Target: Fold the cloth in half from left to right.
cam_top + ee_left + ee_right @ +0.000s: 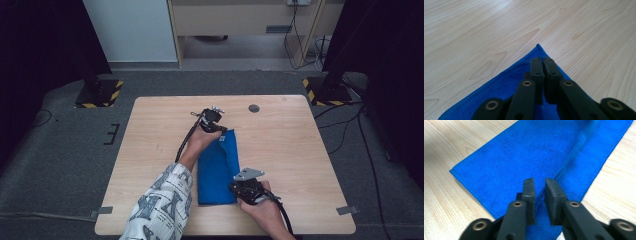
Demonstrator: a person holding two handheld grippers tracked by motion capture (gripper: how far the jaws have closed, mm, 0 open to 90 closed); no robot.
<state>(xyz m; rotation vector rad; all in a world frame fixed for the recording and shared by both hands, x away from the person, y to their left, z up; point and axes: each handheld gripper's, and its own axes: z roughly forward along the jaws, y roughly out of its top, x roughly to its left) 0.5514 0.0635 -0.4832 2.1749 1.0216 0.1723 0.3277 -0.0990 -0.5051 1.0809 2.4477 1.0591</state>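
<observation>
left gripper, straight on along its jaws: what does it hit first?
Likely the corner of the blue cloth just past the left gripper, then bare table. Depth is hard to judge; the closed tips may already touch it.

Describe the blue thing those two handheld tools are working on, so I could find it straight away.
Look at the pale wooden table. On its near half, between the person's two hands, lies a folded blue cloth, a long strip running away from the person. It is the one bright, soft thing there.

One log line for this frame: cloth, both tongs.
cloth: blue, folded, flat on table | left tongs: shut at far corner | right tongs: narrow gap over near end
</observation>
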